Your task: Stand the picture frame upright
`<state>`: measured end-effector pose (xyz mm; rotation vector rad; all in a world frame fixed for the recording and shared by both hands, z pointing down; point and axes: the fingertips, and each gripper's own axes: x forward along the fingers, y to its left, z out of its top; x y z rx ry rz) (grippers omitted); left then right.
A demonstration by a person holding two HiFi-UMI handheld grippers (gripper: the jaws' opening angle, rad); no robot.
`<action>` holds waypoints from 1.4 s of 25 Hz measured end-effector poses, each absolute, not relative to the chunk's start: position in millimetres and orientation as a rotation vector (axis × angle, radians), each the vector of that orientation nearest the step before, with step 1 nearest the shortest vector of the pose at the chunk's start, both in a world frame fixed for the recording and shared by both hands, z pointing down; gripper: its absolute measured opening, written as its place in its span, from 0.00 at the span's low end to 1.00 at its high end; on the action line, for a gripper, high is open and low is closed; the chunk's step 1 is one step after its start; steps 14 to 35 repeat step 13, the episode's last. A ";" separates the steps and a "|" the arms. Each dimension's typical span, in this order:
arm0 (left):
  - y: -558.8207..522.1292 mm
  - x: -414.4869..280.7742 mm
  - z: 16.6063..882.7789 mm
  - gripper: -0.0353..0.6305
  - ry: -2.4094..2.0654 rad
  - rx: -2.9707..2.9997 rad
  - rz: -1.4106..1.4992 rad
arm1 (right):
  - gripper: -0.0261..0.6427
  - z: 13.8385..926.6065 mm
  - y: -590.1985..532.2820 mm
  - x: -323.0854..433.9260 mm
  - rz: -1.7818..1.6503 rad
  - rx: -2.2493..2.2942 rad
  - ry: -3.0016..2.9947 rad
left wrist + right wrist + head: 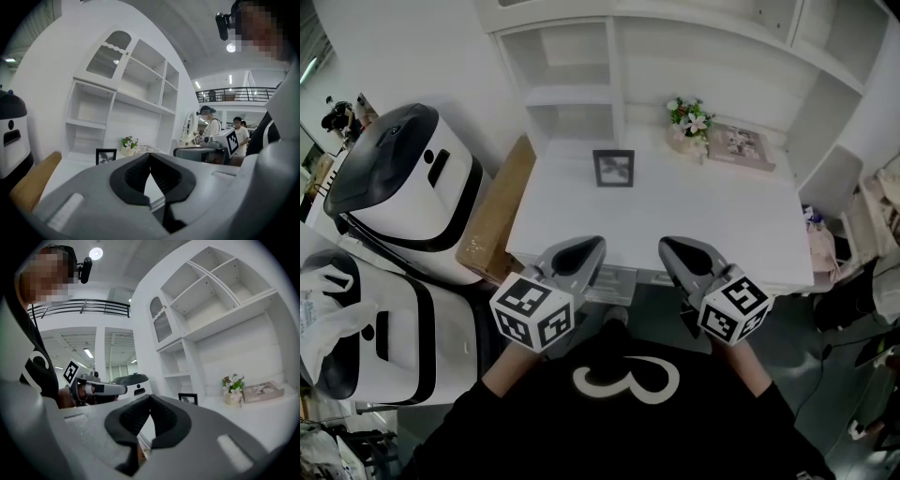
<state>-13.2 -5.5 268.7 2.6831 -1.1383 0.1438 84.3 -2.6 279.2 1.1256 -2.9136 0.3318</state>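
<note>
A small dark picture frame (613,169) stands upright on the white desk (675,220), toward the back left; it also shows in the left gripper view (106,156) and the right gripper view (188,398). A second, light frame (741,146) lies tilted at the back right beside a flower pot (688,122). My left gripper (584,250) and right gripper (677,249) hover side by side over the desk's front edge, well short of the frames. Both are shut with nothing between the jaws. Each gripper is seen in the other's view, the right one (187,151) and the left one (123,388).
White shelving (572,75) rises behind the desk. A cardboard box (495,216) leans at the desk's left side, next to two white and black machines (408,178). Bags and clutter (839,244) sit on the floor at the right. People stand in the background (211,129).
</note>
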 end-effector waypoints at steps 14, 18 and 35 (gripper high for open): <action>8.8 -15.0 265.2 0.07 -1.140 2.702 0.138 | 0.04 275.6 11.9 76.0 0.296 1.102 -2.916; 8.8 -15.0 265.2 0.07 -1.140 2.702 0.138 | 0.04 275.6 11.9 76.0 0.296 1.102 -2.916; 8.8 -15.0 265.2 0.07 -1.140 2.702 0.138 | 0.04 275.6 11.9 76.0 0.296 1.102 -2.916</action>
